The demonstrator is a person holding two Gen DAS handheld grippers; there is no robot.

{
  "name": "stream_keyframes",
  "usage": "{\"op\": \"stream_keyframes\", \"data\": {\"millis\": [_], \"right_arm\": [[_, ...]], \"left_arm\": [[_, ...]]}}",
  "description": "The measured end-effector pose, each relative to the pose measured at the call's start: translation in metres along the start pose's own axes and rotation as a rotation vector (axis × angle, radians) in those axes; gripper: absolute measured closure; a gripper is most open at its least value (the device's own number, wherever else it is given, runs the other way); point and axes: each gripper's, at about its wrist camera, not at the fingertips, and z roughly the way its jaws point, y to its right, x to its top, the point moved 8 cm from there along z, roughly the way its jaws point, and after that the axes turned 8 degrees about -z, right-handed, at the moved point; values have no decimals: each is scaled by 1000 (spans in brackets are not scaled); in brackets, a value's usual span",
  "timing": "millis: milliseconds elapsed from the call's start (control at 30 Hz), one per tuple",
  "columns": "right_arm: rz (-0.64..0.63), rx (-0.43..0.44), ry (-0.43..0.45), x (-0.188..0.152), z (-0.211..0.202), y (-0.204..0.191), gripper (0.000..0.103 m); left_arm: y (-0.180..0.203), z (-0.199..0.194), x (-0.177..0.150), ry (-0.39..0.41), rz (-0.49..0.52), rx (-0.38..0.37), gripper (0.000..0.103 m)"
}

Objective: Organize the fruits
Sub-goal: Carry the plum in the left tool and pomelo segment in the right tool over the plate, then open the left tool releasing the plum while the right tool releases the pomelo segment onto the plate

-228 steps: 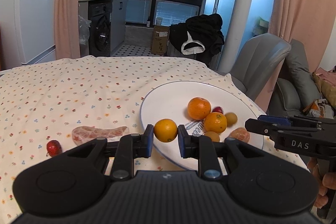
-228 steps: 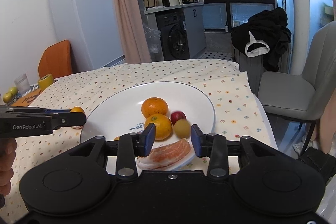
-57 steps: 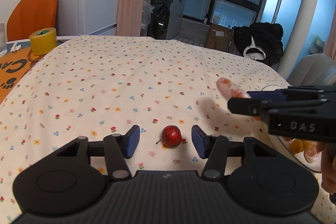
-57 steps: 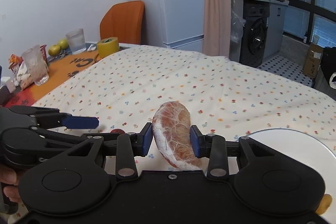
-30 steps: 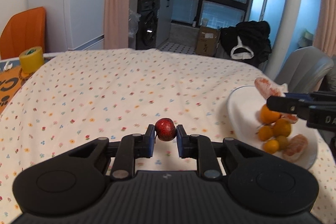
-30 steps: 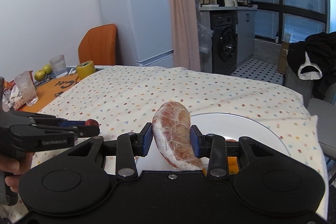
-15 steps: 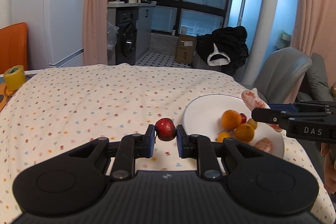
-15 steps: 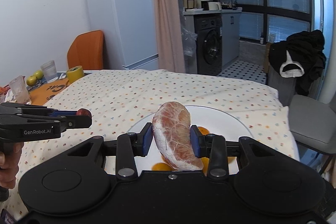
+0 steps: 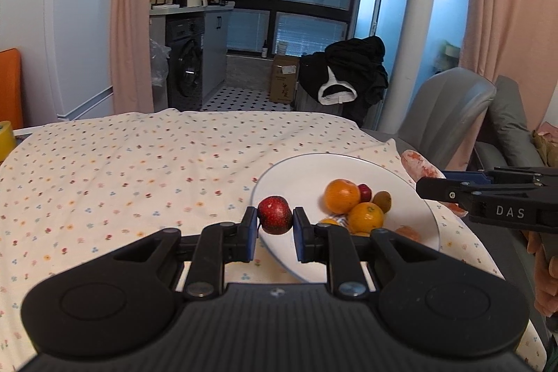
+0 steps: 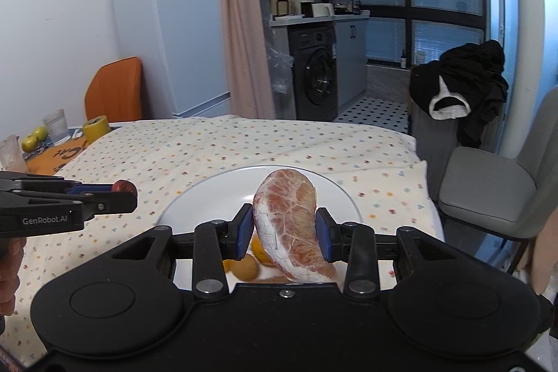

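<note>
Tablecloth (image 9: 139, 169) with flowers covers the table; white plate (image 9: 300, 173) at 3 o'clock gathers oranges (image 9: 341, 196). Right gripper (image 10: 284, 230) is clenched on pomelo segment (image 10: 293, 229) above the plate, long axis pointing from 11 to 5 o'clock. Left gripper (image 9: 275, 225) pinches small red fruit (image 9: 274, 214) over the plate's 9 o'clock rim, probably to drop it inside

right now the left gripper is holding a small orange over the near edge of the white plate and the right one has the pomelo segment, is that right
Not quite. The left gripper is shut on a small red fruit, not an orange, as the left wrist view shows; the oranges lie on the white plate. The rest holds: the right gripper grips the pomelo segment.
</note>
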Motion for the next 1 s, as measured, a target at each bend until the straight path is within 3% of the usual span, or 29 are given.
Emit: {"op": "stream_keyframes", "data": {"millis": [433, 500, 600, 1000], "right_arm": [[37, -52, -15, -8, 11, 23, 67], [26, -54, -24, -9, 14, 22, 65], [24, -79, -10, -8, 13, 23, 50], [52, -48, -7, -12, 12, 17, 45]], "left_arm": [[13, 16, -6, -26, 22, -13, 83], [13, 18, -6, -30, 22, -13, 83], [14, 20, -7, -33, 21, -15, 83], [10, 26, -7, -51, 9, -29, 79]]}}
